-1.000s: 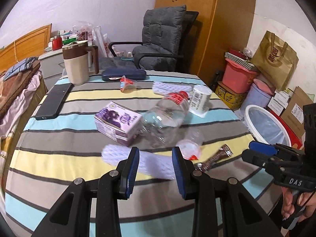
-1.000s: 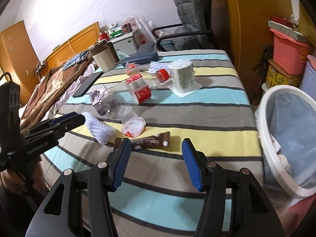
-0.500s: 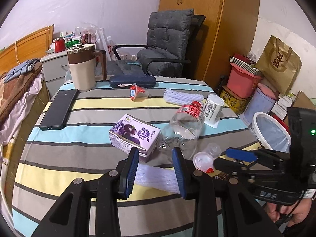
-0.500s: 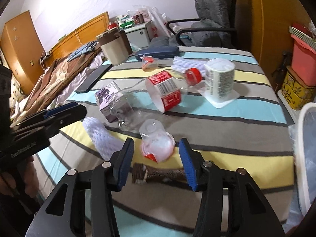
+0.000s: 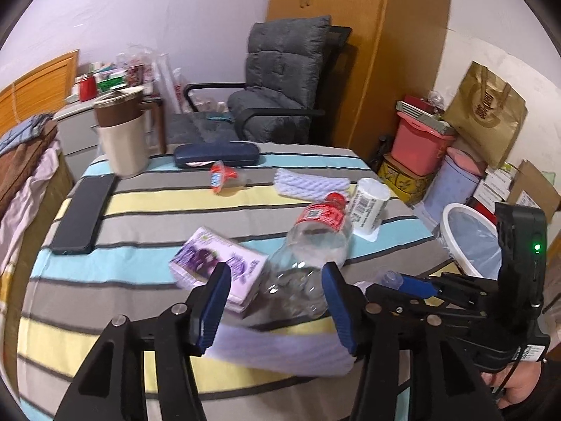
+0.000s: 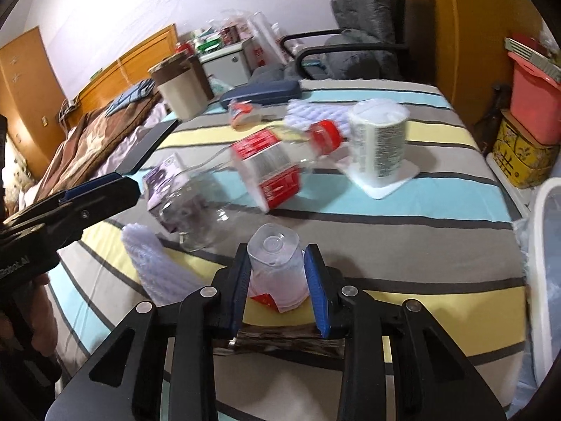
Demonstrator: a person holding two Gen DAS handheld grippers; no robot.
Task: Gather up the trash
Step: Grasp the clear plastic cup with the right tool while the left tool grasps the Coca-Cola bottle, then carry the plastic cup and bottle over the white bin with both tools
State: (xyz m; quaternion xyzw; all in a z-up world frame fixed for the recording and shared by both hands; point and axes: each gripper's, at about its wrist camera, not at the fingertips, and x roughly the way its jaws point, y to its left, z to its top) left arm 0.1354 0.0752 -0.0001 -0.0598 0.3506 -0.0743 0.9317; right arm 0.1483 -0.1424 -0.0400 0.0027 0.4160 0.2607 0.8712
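Observation:
Trash lies on a striped table [image 5: 147, 207]. My right gripper [image 6: 278, 282] has its blue pads [image 6: 317, 287] on both sides of a small clear plastic cup [image 6: 277, 266] lying on its side, pads touching it. A brown snack wrapper [image 6: 280, 342] lies under the gripper. My left gripper [image 5: 273, 310] is open, its pads flanking the base of a clear plastic bottle with a red label [image 5: 312, 256], above a white foam net [image 5: 277, 352]. A purple carton [image 5: 217, 263] lies left of the bottle. The white bin [image 5: 471, 242] stands at the table's right.
A white paper cup [image 5: 368, 201], another foam net [image 5: 310, 184], a small red-lidded cup [image 5: 221, 177], a dark glasses case [image 5: 215, 154], a phone [image 5: 84, 217] and a beige mug [image 5: 121, 133] are on the table. A grey chair [image 5: 277, 80] stands behind it.
My right gripper has moved forward and closed around the clear cup. My left gripper has moved forward to the bottle's base and opened wider.

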